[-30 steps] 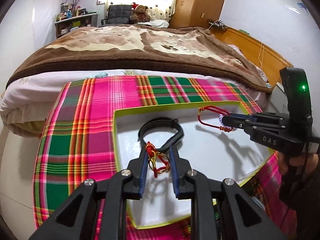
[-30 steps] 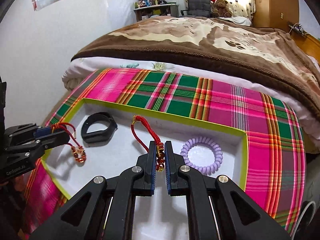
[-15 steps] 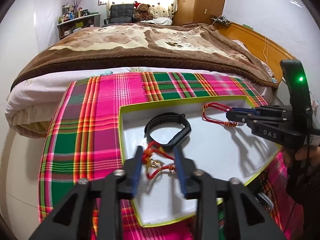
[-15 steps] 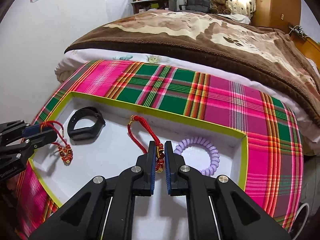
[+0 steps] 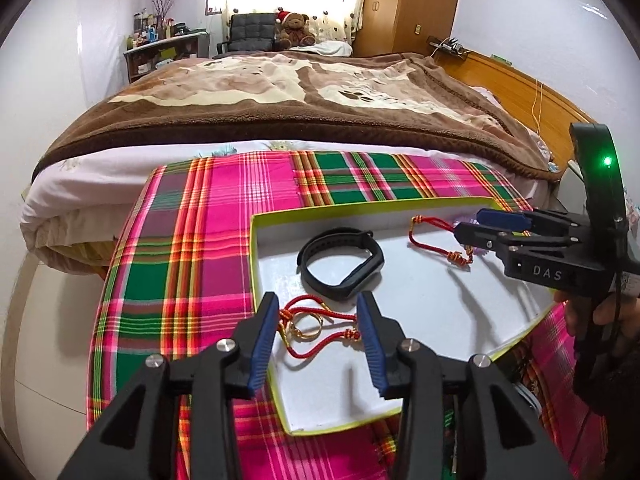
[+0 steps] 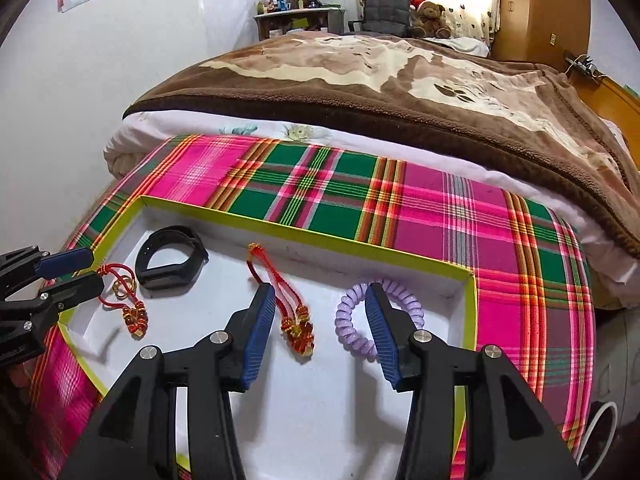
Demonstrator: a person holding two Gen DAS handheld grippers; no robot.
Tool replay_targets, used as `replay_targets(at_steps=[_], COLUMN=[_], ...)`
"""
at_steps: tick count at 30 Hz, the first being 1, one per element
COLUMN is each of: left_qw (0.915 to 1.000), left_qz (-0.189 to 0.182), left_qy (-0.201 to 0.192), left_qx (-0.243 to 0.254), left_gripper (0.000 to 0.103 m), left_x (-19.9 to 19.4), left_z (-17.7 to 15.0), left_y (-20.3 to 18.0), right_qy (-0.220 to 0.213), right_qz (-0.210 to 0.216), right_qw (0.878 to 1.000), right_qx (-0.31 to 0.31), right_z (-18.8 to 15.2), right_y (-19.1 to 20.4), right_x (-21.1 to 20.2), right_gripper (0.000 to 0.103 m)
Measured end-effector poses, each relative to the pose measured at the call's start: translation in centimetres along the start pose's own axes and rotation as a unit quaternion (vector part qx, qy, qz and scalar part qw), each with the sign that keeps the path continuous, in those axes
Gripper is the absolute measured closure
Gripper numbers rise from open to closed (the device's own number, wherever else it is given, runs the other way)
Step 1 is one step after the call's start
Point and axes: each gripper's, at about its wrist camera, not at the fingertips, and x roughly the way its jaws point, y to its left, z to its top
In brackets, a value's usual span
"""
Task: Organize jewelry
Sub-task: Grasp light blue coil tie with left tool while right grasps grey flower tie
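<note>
Jaws of both grippers now apart, left (image 5: 318, 330) and right (image 6: 320, 330): each released its red cord bracelet (image 5: 320, 326) (image 6: 294, 312) onto the tray (image 6: 304, 232) floor. Placement done; next item.

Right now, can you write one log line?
left hand-held gripper: open | right hand-held gripper: open | two red cord bracelets: in white tray

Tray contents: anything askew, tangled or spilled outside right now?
Nothing stands out. The black band, both red cord bracelets and the purple coil tie lie separately inside the white tray; both grippers are open and empty.
</note>
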Motion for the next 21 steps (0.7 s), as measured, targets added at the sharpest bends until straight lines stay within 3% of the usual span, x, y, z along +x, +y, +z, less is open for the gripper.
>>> replay_targets(at_steps=[9,21], left_qw=[0.9994,0.9981], left_qz=[0.023,0.038], left_qy=[-0.025,-0.049], left_qx=[0.002,0.004], left_gripper=[0.059,0.054], left_x=[-3.2,-7.0], left_z=[-0.5,-2.6], left_y=[-1.0,-2.8], right_qy=[-0.045,-0.085], right_qz=[-0.004,0.017], right_qw=[0.999,0.996], right_qx=[-0.001,0.014], right_z=[-1.1,-5.6], right_y=[1.4,2.7], right_x=[-3.6,-9.7], right_gripper=[0.055,0.055])
